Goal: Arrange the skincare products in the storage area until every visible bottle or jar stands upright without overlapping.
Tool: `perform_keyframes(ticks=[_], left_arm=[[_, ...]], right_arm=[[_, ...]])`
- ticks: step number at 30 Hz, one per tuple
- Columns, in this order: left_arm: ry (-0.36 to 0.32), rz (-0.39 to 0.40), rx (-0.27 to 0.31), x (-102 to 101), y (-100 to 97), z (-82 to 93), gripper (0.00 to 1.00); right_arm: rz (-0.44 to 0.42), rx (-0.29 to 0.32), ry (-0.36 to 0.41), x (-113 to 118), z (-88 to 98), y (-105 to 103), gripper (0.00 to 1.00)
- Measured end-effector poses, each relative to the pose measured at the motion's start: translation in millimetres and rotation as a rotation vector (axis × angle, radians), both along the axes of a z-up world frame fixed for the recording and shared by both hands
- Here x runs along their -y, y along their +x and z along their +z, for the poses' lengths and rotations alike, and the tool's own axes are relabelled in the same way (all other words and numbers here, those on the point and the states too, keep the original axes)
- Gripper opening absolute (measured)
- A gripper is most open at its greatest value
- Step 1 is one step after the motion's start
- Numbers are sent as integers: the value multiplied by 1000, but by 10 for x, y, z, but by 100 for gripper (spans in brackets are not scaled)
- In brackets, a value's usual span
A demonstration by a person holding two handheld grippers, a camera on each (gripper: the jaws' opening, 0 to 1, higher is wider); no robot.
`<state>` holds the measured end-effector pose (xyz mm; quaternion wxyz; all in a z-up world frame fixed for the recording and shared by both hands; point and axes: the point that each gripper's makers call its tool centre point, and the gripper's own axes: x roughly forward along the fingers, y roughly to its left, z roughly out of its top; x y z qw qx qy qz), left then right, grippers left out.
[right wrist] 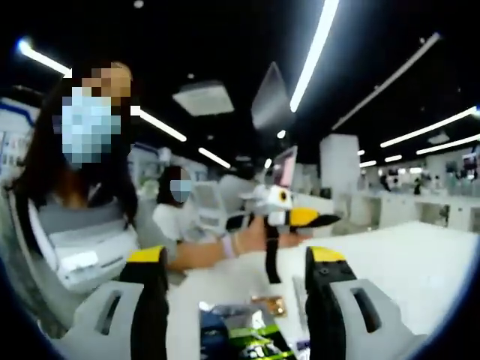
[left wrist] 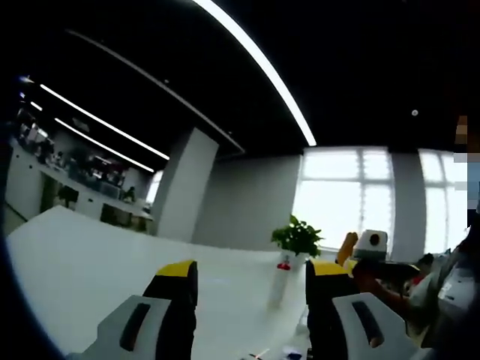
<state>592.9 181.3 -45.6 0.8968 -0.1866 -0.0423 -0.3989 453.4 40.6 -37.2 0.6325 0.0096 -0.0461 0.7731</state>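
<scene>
My left gripper (left wrist: 253, 271) points across a white table (left wrist: 90, 262) with its yellow-tipped jaws wide apart and nothing between them. Beyond the gap stands a slim white bottle with a red top (left wrist: 282, 279), upright. My right gripper (right wrist: 238, 261) is also open and holds nothing. Below it on the table lie dark and green packaged products (right wrist: 244, 336) and a small golden item (right wrist: 271, 304), too blurred to tell how they stand. The right gripper (left wrist: 369, 251) shows at the right of the left gripper view. The left gripper (right wrist: 289, 216) shows mid-frame in the right gripper view, held by a hand (right wrist: 251, 238).
A potted green plant (left wrist: 298, 235) stands at the table's far edge before bright windows. A person (right wrist: 79, 202) is close on the left of the right gripper view, with another person (right wrist: 176, 214) seated behind. Office desks and pillars lie further off.
</scene>
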Motion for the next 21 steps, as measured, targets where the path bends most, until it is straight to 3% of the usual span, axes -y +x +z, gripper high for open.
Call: perform_keyframes(ticks=[11, 14, 16, 19, 21], left_arm=[[17, 13, 8, -9, -8, 8, 60], [26, 5, -5, 4, -6, -25, 60], [37, 7, -12, 10, 4, -59, 61], [68, 11, -19, 25, 20, -114, 61], [73, 12, -19, 33, 25, -124, 62]], right_arm=[[-38, -12, 1, -18, -5, 128, 75], [-98, 24, -66, -100, -138, 271, 71], [-136, 3, -118, -188, -232, 388, 71], [-121, -66, -198, -307, -383, 472, 78], [-139, -61, -249, -387, -507, 576, 79]])
